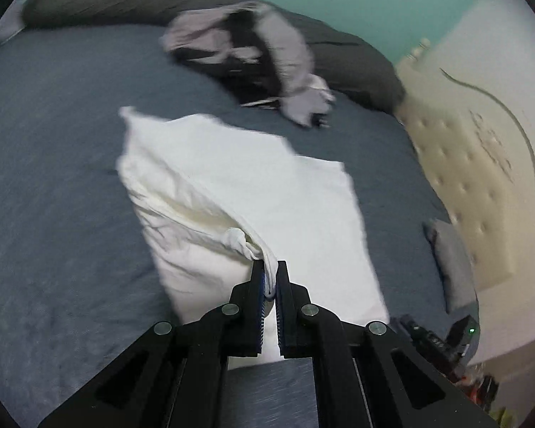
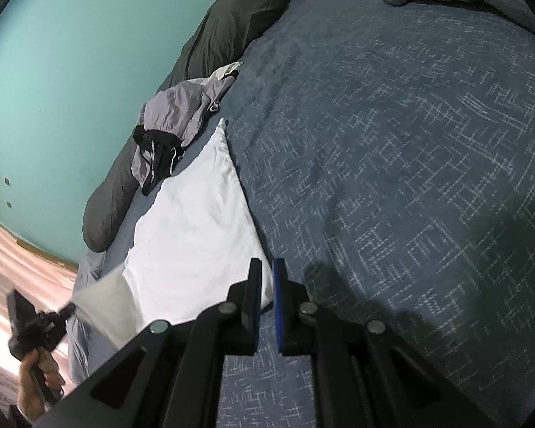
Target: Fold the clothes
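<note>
Left gripper [image 1: 270,278] is pinching a bunched corner of the white garment [image 1: 253,192] on the bed; right gripper [image 2: 266,287] is sitting nearly closed at the cloth's near edge.

In the left wrist view the narrow jaws are clamping a knot of white fabric, and the garment is hanging away from them toward 11 o'clock, part lifted and folding over the flat part lying on the blue bedspread [image 1: 53,178]. A grey and black jacket [image 1: 253,53] is lying crumpled at 12 o'clock, against a dark long pillow [image 1: 100,0]. In the right wrist view the jaws are standing almost together with only a thin gap, at the white cloth's corner; whether any fabric is caught I cannot tell. At 8 o'clock a hand [image 2: 39,388] is gripping the left gripper's handle.
</note>
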A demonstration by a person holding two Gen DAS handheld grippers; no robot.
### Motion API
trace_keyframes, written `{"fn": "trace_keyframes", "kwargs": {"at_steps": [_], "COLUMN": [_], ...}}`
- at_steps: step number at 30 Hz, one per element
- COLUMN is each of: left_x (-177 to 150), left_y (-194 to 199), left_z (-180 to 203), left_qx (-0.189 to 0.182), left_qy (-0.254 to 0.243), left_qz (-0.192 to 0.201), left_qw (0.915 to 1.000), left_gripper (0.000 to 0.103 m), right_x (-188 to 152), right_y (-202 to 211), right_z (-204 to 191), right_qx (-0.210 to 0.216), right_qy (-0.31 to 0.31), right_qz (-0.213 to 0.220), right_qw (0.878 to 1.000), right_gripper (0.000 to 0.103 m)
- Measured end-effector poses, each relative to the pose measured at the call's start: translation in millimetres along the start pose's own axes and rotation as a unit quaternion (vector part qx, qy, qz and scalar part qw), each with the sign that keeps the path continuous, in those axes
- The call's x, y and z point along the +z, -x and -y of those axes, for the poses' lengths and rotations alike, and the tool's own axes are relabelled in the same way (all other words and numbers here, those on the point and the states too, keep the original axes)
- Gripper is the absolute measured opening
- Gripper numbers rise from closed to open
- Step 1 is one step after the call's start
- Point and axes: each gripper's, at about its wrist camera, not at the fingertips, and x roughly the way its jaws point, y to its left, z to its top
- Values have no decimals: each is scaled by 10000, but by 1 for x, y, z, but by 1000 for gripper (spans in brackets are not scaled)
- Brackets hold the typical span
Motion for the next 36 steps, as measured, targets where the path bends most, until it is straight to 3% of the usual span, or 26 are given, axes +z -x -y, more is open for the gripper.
{"fn": "trace_keyframes", "kwargs": {"at_steps": [5,8,11,15,18,25,29,31,32,33,35,36], "left_x": [4,-10,-32,-58,-62,-63,-58,-54,-53,-52,-52,-53], "left_y": [-51,-91,-134,-172,-181,-169,-139,-124,-118,-113,-104,-102], "left_z": [94,140,167,170,163,154,138,125,120,113,96,87], "left_qx": [-344,-531,-455,-297,-295,-445,-541,-476,-464,-437,-285,-210], "left_qy": [-723,-1092,-1360,-1371,-1274,-1219,-1086,-1020,-992,-972,-934,-883], "left_qz": [-385,-812,-1236,-1588,-1639,-1649,-1470,-1344,-1304,-1264,-1200,-1199], "left_qw": [9960,9893,9819,9773,9778,9777,9817,9845,9854,9862,9880,9886], "left_gripper": [5,5,5,5,5,8,33,40,41,41,41,41], "right_x": [7,11,15,18,19,17,15,15,15,14,13,13], "right_y": [5,8,11,11,9,-2,-10,-15,-18,-21,-29,-31], "right_z": [7,11,15,17,19,5,-9,-17,-23,-28,-37,-38], "right_qx": [108,195,320,461,540,797,869,870,898,895,782,768], "right_qy": [-106,-156,-202,-224,-258,-53,210,347,449,538,717,745], "right_qz": [88,113,130,114,64,-108,-235,-300,-334,-344,-392,-408], "right_qw": [9998,9996,9992,9986,9982,9967,9957,9952,9944,9939,9936,9934], "right_gripper": [6,6,6,6,6,7,7,8,13,26,42,44]}}
